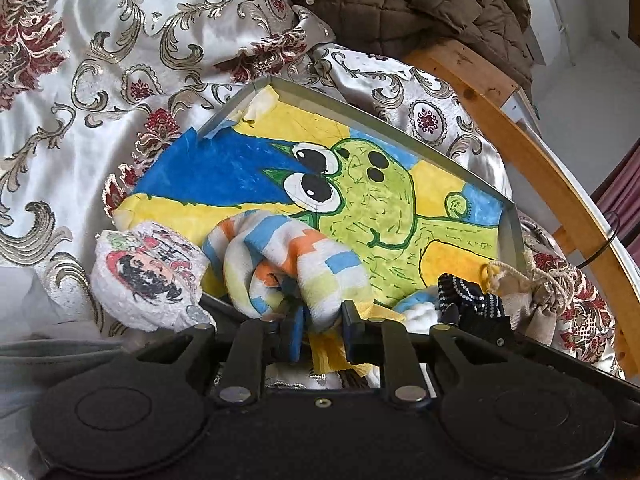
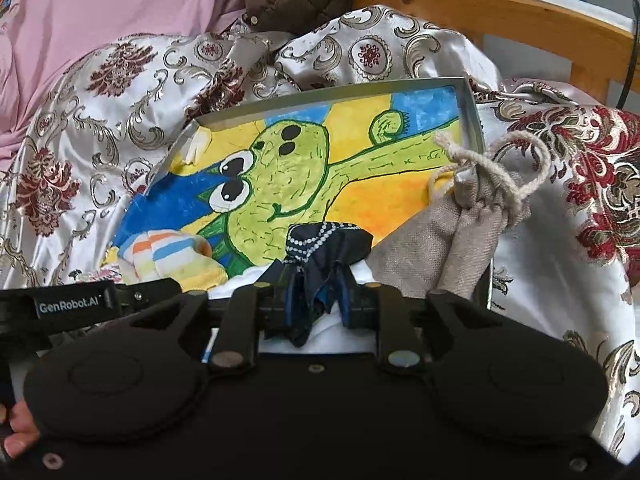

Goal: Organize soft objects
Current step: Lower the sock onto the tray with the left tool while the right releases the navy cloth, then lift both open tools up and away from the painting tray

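Note:
A shallow metal-rimmed tray [image 1: 360,106] lined with a green cartoon drawing lies on the bed; it also shows in the right wrist view [image 2: 328,96]. My left gripper [image 1: 320,328] is shut on a striped orange, blue and yellow cloth [image 1: 288,264] over the tray's near edge; the cloth also shows in the right wrist view [image 2: 168,256]. My right gripper [image 2: 320,296] is shut on a dark navy beaded cloth [image 2: 324,244], seen also in the left wrist view [image 1: 468,296]. A beige drawstring pouch [image 2: 448,232] lies at the tray's right edge.
A white towel with a cartoon face [image 1: 148,276] lies left of the tray. A satin floral bedspread [image 1: 120,60] covers the bed. A brown quilted jacket [image 1: 420,0] and a wooden bed rail [image 1: 520,152] are behind. Pink fabric [image 2: 100,8] lies at far left.

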Tool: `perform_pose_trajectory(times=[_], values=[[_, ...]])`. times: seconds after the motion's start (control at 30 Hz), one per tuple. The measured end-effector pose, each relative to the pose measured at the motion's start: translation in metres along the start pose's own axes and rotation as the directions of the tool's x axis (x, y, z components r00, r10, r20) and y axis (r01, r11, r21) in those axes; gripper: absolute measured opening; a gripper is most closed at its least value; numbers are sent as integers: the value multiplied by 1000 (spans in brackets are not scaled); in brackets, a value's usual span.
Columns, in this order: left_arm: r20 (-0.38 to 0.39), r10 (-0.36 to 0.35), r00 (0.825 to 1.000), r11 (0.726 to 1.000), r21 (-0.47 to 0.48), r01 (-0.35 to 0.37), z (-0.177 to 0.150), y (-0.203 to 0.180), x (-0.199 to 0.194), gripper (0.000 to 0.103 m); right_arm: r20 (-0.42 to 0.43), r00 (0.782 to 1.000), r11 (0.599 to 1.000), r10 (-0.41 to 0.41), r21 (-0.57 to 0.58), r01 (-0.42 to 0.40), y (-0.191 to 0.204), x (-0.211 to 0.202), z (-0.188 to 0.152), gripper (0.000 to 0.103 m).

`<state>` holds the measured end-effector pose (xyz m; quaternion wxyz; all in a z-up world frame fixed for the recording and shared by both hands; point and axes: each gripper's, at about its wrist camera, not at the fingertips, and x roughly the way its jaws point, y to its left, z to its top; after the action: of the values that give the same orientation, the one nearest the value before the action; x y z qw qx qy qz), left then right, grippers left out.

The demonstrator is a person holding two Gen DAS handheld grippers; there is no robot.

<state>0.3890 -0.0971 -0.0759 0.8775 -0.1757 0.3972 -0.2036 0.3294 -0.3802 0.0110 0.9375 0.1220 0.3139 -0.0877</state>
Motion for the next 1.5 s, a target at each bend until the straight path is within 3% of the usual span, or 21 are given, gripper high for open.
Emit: perform_pose_trajectory(times=[0.27, 0.47, 0.63, 0.73, 1.1, 1.27, 1.5], values=[[-7, -9, 1000, 1000, 8, 10, -3, -8, -17, 28, 57, 998, 1000, -16, -4, 16, -9, -37, 3, 67], [9, 9, 1000, 1000, 0, -9, -15, -16, -37, 40, 120, 992, 999, -25, -35, 29, -14, -71, -5, 84], [85, 54, 995, 995, 84, -61, -28, -33, -69, 55, 197, 980, 999, -10, -36, 17, -21, -110, -6, 97], [144, 65, 987, 989, 122, -83, -36, -43, -95, 63, 252, 968, 998, 3, -64, 14, -21, -137, -11, 102], [360, 84, 929, 971, 179, -157, -77, -74, -189, 85, 400, 914, 996, 75, -78, -48, -20, -228, -46, 102], [401, 103, 910, 960, 198, -196, -110, -78, -222, 88, 399, 911, 994, 105, -68, -85, -19, -251, -62, 102], [423, 140, 895, 956, 178, -234, -142, -75, -259, 94, 366, 926, 995, 91, -67, -71, -12, -278, -97, 102]])
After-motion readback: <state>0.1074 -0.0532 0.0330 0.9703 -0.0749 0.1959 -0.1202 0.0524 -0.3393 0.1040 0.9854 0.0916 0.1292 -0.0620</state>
